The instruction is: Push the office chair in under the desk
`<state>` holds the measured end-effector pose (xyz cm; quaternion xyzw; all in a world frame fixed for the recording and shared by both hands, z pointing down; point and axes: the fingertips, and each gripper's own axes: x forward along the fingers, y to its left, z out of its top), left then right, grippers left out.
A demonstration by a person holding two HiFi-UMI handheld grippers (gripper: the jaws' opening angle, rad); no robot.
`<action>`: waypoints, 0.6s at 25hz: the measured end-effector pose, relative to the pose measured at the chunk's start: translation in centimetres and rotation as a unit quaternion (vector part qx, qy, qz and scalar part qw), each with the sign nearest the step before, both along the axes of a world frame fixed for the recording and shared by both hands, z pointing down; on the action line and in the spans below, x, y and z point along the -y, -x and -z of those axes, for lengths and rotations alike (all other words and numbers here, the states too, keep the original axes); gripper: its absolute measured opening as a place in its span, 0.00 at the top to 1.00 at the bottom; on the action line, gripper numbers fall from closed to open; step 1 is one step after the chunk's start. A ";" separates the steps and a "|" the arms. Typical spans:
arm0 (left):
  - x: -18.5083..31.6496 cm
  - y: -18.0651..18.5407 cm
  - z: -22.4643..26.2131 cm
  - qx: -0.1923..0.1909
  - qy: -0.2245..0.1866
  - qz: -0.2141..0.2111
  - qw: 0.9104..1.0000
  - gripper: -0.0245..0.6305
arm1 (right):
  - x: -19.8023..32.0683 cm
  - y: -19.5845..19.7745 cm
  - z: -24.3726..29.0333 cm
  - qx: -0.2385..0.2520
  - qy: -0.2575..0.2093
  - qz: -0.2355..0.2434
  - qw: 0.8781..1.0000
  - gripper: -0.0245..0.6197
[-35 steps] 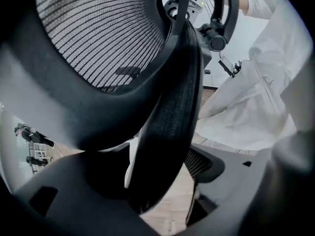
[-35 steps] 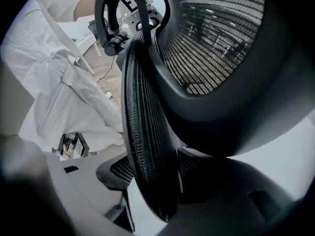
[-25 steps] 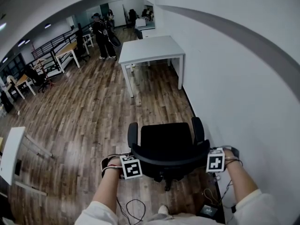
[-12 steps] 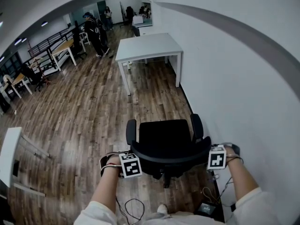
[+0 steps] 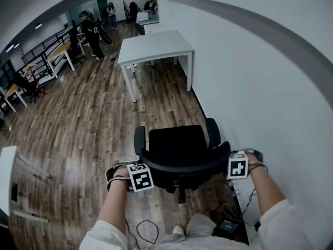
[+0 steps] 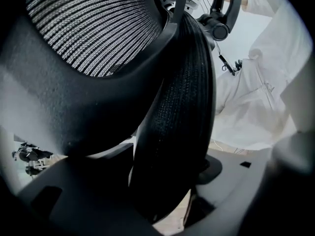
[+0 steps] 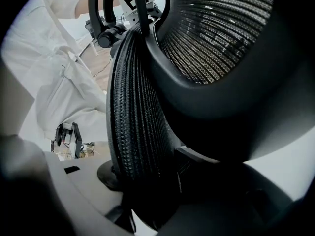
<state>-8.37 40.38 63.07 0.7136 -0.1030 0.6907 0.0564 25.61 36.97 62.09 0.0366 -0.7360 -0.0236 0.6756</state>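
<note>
Left gripper (image 5: 151, 175): we are pinching the left edge of the chair (image 5: 179, 149) back.
Right gripper (image 5: 225, 165): we are pinching its right edge.
Chair: sitting by the wall (image 5: 250, 77), well apart from the desk (image 5: 153, 45).

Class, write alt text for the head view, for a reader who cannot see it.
From above, a person holds a black office chair by its backrest, the left gripper and right gripper clamped on either side. A white desk stands ahead beside the white wall, across wooden floor.
</note>
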 end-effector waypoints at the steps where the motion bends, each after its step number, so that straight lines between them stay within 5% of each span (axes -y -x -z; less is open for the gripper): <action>1: 0.4 0.0 -0.1 0.000 0.001 0.000 1.000 0.51 | 0.4 0.1 0.0 0.001 0.000 0.001 1.000 0.59; 15: 5.2 0.1 -0.2 0.014 0.018 0.004 1.000 0.50 | 6.1 0.1 -0.4 0.002 -0.009 0.010 1.000 0.59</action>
